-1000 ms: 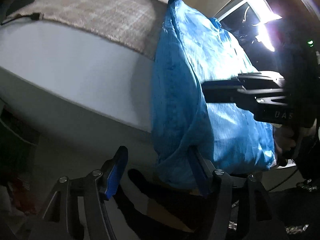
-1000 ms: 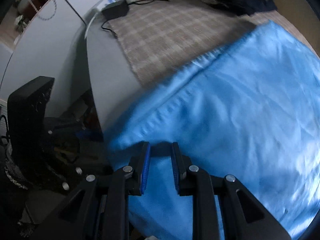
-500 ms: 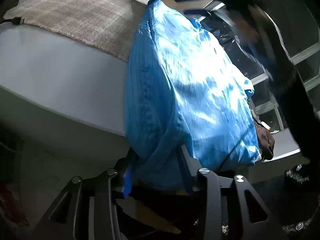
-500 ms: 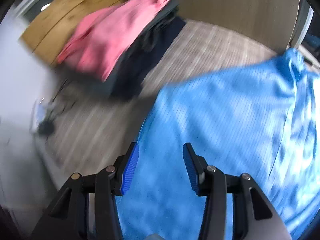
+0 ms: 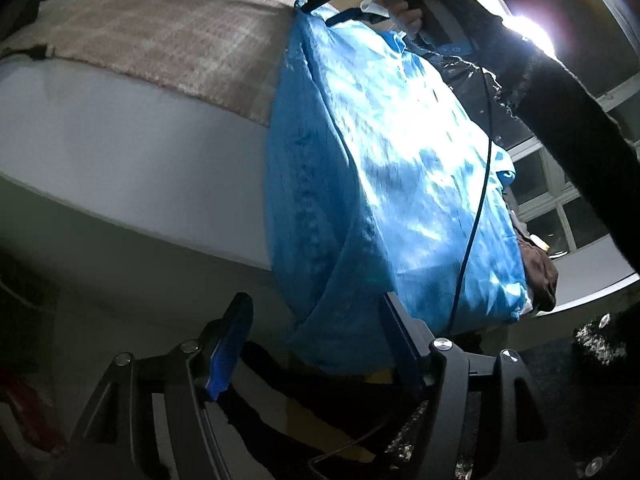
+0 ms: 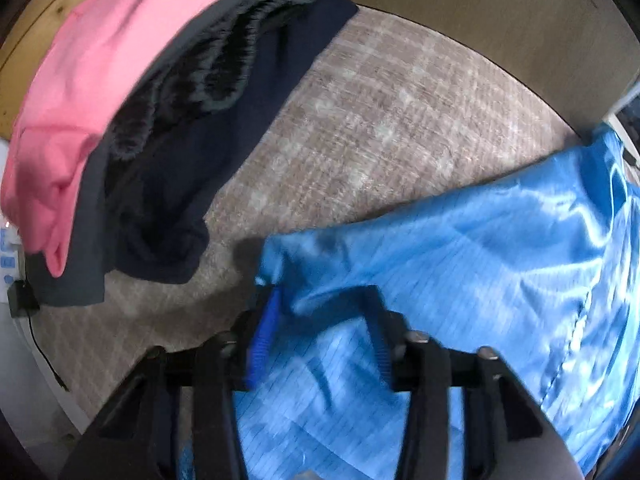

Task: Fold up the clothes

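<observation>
A shiny blue garment (image 5: 400, 168) lies flat on the beige checked mat (image 5: 180, 36), and its near side hangs over the table's edge. My left gripper (image 5: 314, 344) is below that edge and its jaws are opening. The hanging hem sits between them, beside the right finger (image 5: 400, 344), and the pads do not press it. At the garment's (image 6: 460, 280) far corner my right gripper (image 6: 324, 328) points down, and its jaws are closing around a raised fold without pinching it. The left wrist view also shows the right gripper (image 5: 316, 14) at that corner, held by a hand.
A pile of clothes lies just beyond the far corner: pink (image 6: 80, 80), dark grey (image 6: 208, 40), navy (image 6: 208, 152). A power strip (image 6: 8, 256) and a black adapter (image 6: 20, 300) lie at the mat's left. A thin cable (image 5: 476, 220) crosses the garment. A dark sleeve (image 5: 580, 128) reaches over.
My right gripper swept from the garment's near edge to its far corner by the clothes pile, and its jaws widened. The left jaws closed in on the hanging hem, then spread wide again.
</observation>
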The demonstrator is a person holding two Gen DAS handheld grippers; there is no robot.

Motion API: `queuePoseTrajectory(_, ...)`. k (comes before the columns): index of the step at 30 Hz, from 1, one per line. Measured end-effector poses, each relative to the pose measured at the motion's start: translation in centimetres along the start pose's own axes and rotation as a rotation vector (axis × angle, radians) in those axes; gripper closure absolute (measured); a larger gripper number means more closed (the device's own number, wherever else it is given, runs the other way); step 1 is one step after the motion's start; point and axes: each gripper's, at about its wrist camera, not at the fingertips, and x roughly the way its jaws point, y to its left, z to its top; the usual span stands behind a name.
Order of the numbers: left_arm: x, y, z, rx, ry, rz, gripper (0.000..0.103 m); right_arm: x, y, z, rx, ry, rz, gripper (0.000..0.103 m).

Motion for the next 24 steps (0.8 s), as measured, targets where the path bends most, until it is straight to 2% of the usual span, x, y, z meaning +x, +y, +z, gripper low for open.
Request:
queuePoseTrajectory(1,0.2,-0.2,0.0,0.008,0.003,-0.015,0.044,-0.1,0.1,-0.1,-0.013,-0.009,0.004,0.087)
queuePoseTrajectory(2,0.3,-0.5,0.0,0.022,0.003,-0.029,0.056,-0.4,0.2,-0.2,-0.018,-0.021,0.009,0.091)
queuePoseTrajectory(3,0.5,-0.8,0.0,0.041,0.007,-0.027,0.061,-0.7,0.2,-0.4,-0.022,-0.033,0.013,0.097)
queuePoseTrajectory(5,0.6,-1.2,-0.2,0.079,0.012,-0.012,0.074,-1.3,0.0,-0.6,-0.024,-0.056,0.031,0.099)
queuePoseTrajectory(8,0.0,-1.2,-0.4,0.089,0.001,-0.019,0.087,-2.7,-0.9,-1.0,-0.008,-0.094,0.07,0.101)
queuePoseTrajectory(11,-0.9,-1.9,-0.3,0.109,-0.003,0.006,0.091,-4.3,-2.1,-1.5,0.023,-0.132,0.102,0.101)
queuePoseTrajectory(17,-2.8,-5.4,-0.3,0.229,-0.022,0.03,0.092,-7.4,-5.1,-2.7,0.086,-0.199,0.143,0.101)
queuePoseTrajectory(21,-2.4,-5.5,0.1,0.211,0.001,0.078,0.093,-7.9,-6.3,-3.2,0.108,-0.211,0.173,0.101)
queuePoseTrajectory(24,-2.3,-5.5,0.1,0.195,0.001,0.09,0.093,-7.1,-5.9,-2.8,0.047,-0.192,0.138,0.101)
